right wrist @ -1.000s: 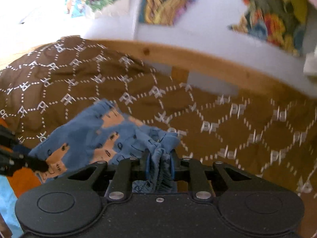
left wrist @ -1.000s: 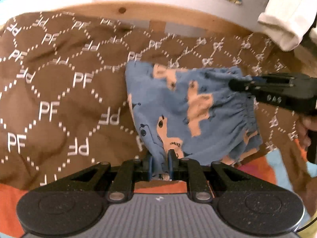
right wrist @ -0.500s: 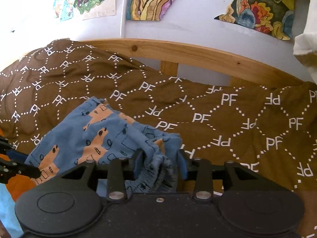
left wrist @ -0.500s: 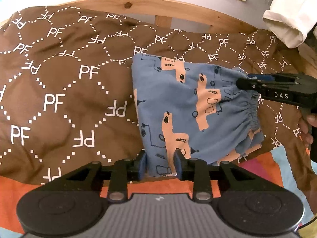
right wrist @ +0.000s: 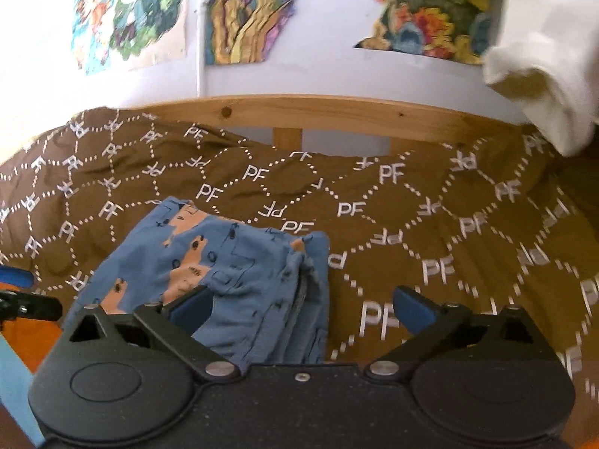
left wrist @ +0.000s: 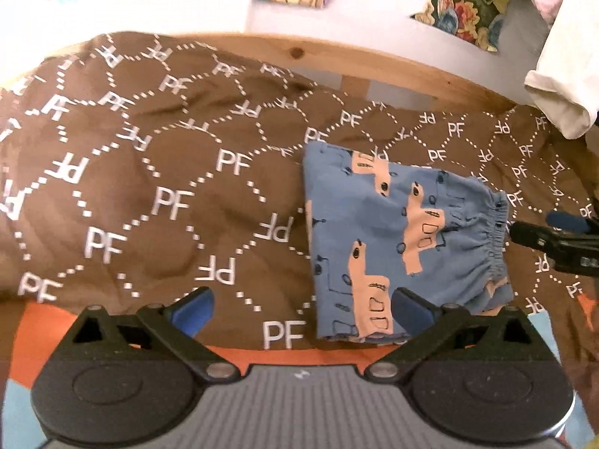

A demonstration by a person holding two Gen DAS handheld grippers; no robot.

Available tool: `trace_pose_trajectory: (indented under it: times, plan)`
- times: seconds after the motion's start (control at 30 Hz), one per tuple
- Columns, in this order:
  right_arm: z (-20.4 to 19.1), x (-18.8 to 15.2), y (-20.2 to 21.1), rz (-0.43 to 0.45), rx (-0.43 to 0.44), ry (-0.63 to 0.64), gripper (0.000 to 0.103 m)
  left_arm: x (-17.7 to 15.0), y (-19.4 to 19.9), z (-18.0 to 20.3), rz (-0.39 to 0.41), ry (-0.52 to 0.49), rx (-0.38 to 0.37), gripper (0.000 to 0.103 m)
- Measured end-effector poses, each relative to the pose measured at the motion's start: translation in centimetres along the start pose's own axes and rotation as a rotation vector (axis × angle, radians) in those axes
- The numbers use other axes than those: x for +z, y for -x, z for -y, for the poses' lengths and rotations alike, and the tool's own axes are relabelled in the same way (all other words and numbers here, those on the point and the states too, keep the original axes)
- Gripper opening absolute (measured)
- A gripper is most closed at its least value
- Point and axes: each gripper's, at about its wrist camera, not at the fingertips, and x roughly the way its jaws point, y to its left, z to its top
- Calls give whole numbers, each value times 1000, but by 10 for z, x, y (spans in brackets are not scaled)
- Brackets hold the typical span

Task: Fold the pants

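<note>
Basically the pants [left wrist: 404,239] lie folded into a compact blue rectangle with orange animal prints, flat on the brown PF-patterned blanket [left wrist: 157,202], toward the near edge of the bed where an orange sheet [left wrist: 41,321] shows. We see the elastic waistband [left wrist: 496,239] gathered on the right side in the left wrist view, layers stacked under it. In the right wrist view the same stack [right wrist: 239,269] looks thicker and a bit rumpled at the waistband end, edges not perfectly aligned.

We judge the fold close to done. Main risk: the left gripper [left wrist: 299,308] is spread wide, holding nothing, its right finger just beside or maybe over the near hem; a careless sideways pull could drag the top layer and open the fold. The right gripper [right wrist: 301,305] is also spread wide and empty, the waistband stack lying between its fingers, so lifting off at an angle could snag the loose gathers. We cannot tell if either finger actually touches the cloth, fisheye blur at the bottom.

Further out: wooden bed rail [left wrist: 374,63], colourful pictures [right wrist: 131,15] on the wall, a white cloth [left wrist: 565,75] hanging at right.
</note>
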Motion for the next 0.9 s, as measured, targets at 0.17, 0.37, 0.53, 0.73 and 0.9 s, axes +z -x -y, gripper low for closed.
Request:
trace_pose_trajectory:
  times: [0.17, 0.37, 0.53, 0.73, 0.9]
  plan:
    - [-7, -16, 34, 31, -20, -41, 102, -16, 19, 8, 36, -62, 31, 103]
    - [-23, -40, 71, 67, -46, -57, 102, -40, 42, 17, 64, -119, 43, 103]
    - [-40, -62, 94, 70, -29, -17, 102, -59, 56, 17, 76, -106, 45, 103]
    - [-48, -78, 109, 49, -14, -26, 102, -74, 64, 10, 48, -56, 29, 103]
    - [-45, -84, 109, 22, -23, -45, 102, -78, 63, 9, 23, -54, 25, 103]
